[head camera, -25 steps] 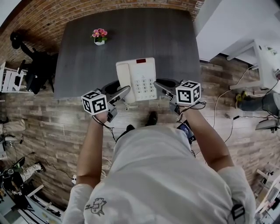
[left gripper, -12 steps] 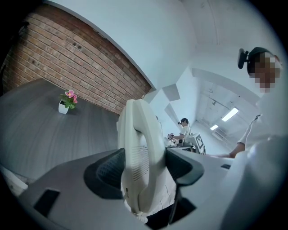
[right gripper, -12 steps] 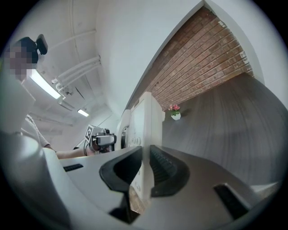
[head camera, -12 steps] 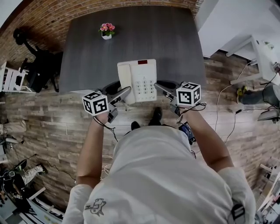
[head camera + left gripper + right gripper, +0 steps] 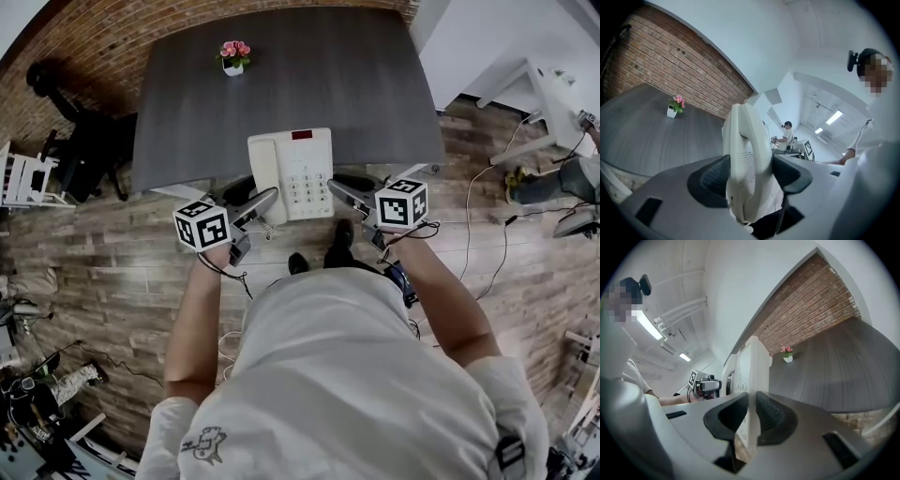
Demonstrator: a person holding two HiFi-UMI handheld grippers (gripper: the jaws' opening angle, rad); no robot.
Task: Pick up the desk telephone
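At the near edge of the desk (image 5: pixel 281 84), the left tool (image 5: pixel 750 171) is spread wide and pinches the handset side of the desk telephone (image 5: pixel 295 173). The right tool (image 5: pixel 751 416) is nearly closed and pinches its thin right edge. The telephone is held between both tools.

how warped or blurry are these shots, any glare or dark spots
Head view: heavy fisheye, the table edges bow, lighting even, all sharp. Left gripper view: dark round border, the telephone close up looks soft, ceiling strip lights blow out. Right gripper view: same border and a curved brick wall, near telephone edge soft, flowers clear.
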